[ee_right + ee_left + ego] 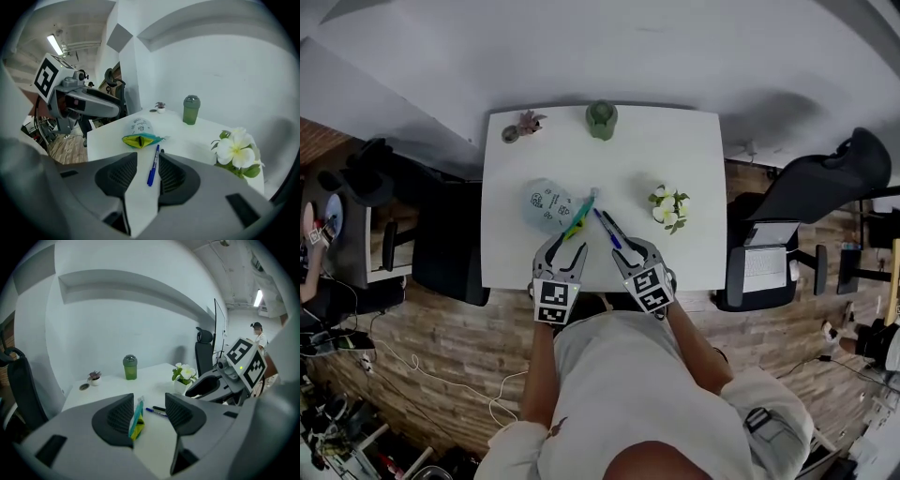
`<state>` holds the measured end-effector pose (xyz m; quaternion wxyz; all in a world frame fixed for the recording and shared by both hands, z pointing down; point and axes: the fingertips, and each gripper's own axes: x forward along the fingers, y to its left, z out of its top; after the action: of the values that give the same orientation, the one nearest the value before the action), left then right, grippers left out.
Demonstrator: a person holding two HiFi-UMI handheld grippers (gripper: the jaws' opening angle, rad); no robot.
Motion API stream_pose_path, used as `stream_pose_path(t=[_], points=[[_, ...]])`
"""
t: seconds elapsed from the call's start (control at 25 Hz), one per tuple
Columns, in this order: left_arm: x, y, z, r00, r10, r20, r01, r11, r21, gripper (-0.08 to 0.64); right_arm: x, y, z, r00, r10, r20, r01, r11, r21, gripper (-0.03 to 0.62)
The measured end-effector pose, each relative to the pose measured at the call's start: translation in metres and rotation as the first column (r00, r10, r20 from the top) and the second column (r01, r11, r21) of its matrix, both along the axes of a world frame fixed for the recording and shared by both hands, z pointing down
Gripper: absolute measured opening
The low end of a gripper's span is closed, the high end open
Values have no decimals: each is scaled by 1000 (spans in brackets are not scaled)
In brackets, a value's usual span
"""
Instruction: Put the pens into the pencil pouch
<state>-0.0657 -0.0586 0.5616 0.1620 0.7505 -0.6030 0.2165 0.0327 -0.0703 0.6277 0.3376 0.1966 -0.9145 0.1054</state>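
A pale blue pencil pouch (549, 203) lies on the white table (675, 150), its yellow-green mouth (577, 225) facing the front edge. A blue pen (607, 230) and a black pen (617, 225) lie just right of it. My left gripper (562, 247) hovers open before the pouch mouth; in the left gripper view the pouch (136, 420) shows between the jaws, untouched. My right gripper (630, 251) is open over the near end of the pens. The right gripper view has the blue pen (153, 166) in the gap between the pads, with the pouch (139, 133) beyond.
A green cup (601, 120) and a small potted plant (528, 122) stand at the table's far edge. White flowers in a pot (669, 208) stand right of the pens. Black chairs flank the table on the left (450, 244) and right (825, 183).
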Motion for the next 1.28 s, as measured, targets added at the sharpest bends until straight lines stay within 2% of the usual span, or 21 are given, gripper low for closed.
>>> stream_pose_path(t=[0.28, 0.72, 0.96, 1.2, 1.28], points=[[1, -8, 37, 1000, 25, -6, -26, 996, -82, 193, -8, -1, 38, 995, -21, -92, 13, 996, -88, 134], [-7, -19, 79, 990, 123, -63, -132, 977, -166, 186, -18, -4, 83, 974, -1, -225, -32, 989, -142, 120], [-26, -20, 100, 995, 89, -42, -96, 966, -240, 179, -16, -4, 100, 955, 34, -293, -79, 987, -143, 109], [-33, -21, 111, 995, 98, -28, -102, 957, -270, 179, -14, -3, 103, 951, 48, -307, -93, 987, -132, 94], [-33, -21, 114, 995, 100, -25, -103, 955, -277, 175, -15, -2, 103, 951, 47, -305, -94, 986, -139, 69]])
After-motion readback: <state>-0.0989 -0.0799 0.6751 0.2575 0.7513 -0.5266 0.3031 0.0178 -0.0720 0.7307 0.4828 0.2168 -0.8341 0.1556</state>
